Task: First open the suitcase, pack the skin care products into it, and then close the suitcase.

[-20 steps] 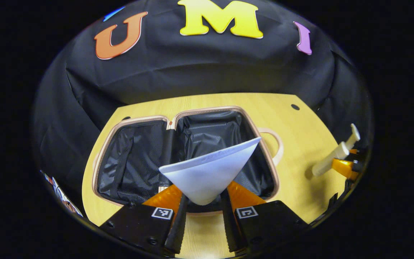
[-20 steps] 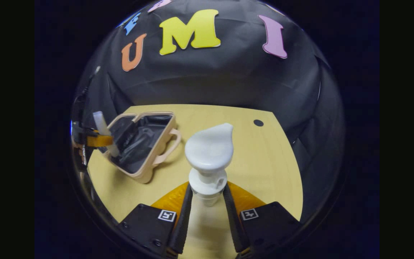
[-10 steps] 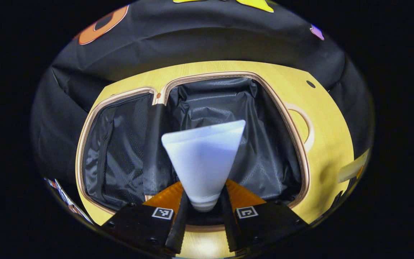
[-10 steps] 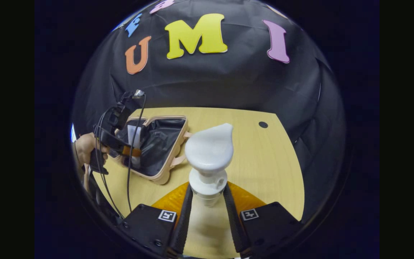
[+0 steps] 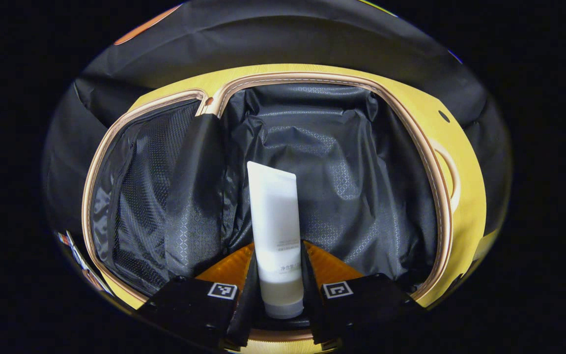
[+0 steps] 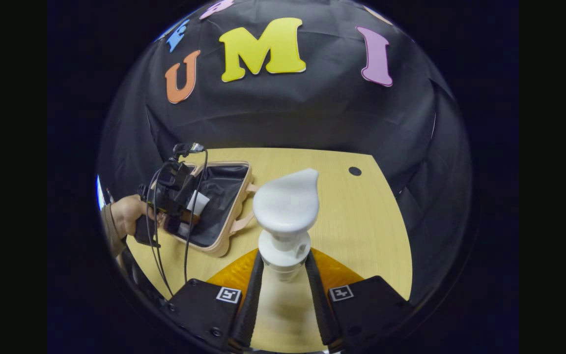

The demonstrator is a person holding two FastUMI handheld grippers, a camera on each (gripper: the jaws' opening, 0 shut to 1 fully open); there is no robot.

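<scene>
In the left gripper view, the left gripper [image 5: 279, 290] has its jaws clenched on a white tube [image 5: 274, 231] of skin care product, gripping it low on the body near the cap end, with the flat crimped end pointing away from the camera. A second ago the tube hung over the surface in front of the suitcase [image 5: 440, 196] and showed its broad flat face; half a second ago it was above the right-hand compartment. Now the tube has turned edge-on and looks narrow, and it sits well down inside that right-hand compartment, against the black lining [image 5: 352, 177]. The suitcase lies fully open on the yellow surface [image 5: 469, 196], its tan rim much nearer the camera than before, the mesh-lined lid half on the left and the handle [image 5: 452, 172] on the right side.

In the right gripper view, the right gripper [image 6: 283, 290] holds its jaws closed on the neck of a white pump bottle [image 6: 285, 211], just under the pump head, as in both earlier frames; its pose is nearly unchanged. Near the left edge of the surface [image 6: 361, 231], the suitcase [image 6: 229, 216] stands open, and a hand [image 6: 128, 216] holds the left gripper [image 6: 184, 216] lower into it than half a second ago, the white tube [image 6: 197, 202] tilted inside the compartment.
</scene>
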